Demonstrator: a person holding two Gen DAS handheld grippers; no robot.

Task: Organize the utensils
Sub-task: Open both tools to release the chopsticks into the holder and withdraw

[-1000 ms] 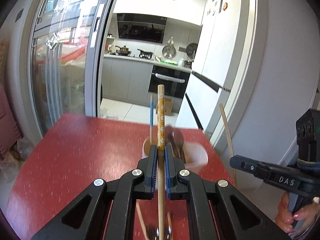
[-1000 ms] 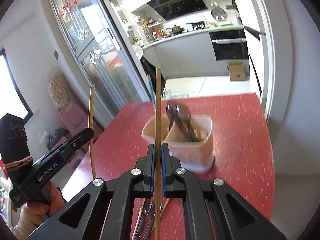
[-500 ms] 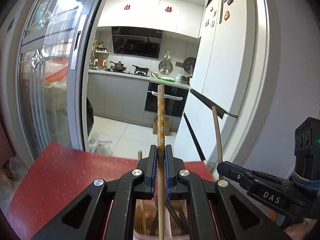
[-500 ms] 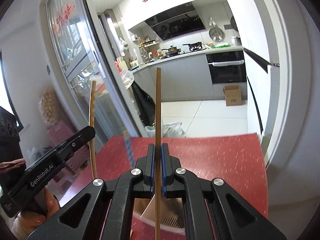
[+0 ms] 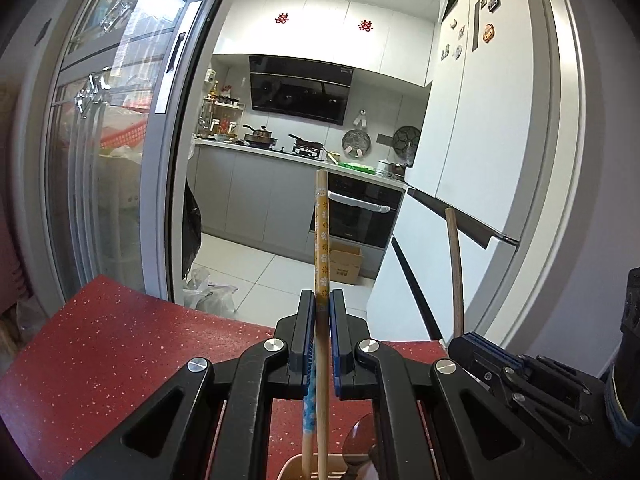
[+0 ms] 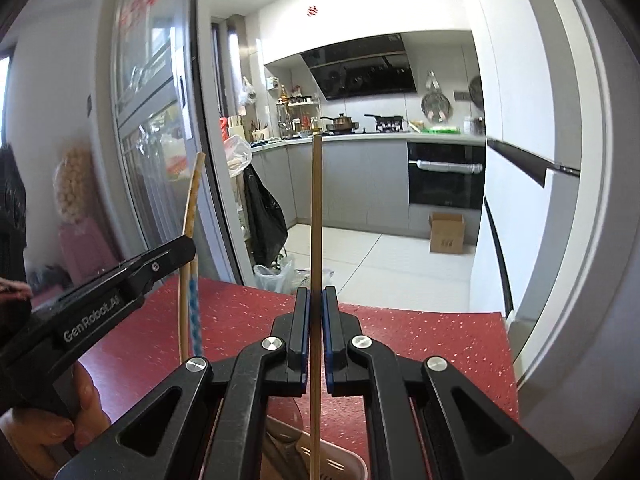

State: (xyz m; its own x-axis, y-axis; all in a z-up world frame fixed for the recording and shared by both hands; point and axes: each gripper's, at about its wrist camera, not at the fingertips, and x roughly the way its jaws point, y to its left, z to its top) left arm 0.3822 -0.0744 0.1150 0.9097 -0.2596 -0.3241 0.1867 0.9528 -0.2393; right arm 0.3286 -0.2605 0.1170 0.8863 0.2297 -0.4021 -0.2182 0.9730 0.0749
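Chopsticks stand upright over the beige holder [image 5: 320, 470]: the left gripper [image 5: 321, 320] fingers clench a flower-patterned chopstick [image 5: 322, 240], the right gripper [image 6: 316, 316] fingers a plain chopstick [image 6: 316, 208], both lower ends just above the holder on the bench [image 5: 100, 352].

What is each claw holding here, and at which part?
Left claw: flower-patterned chopstick, gripped mid-shaft. Right claw: plain wooden chopstick, also mid-shaft.
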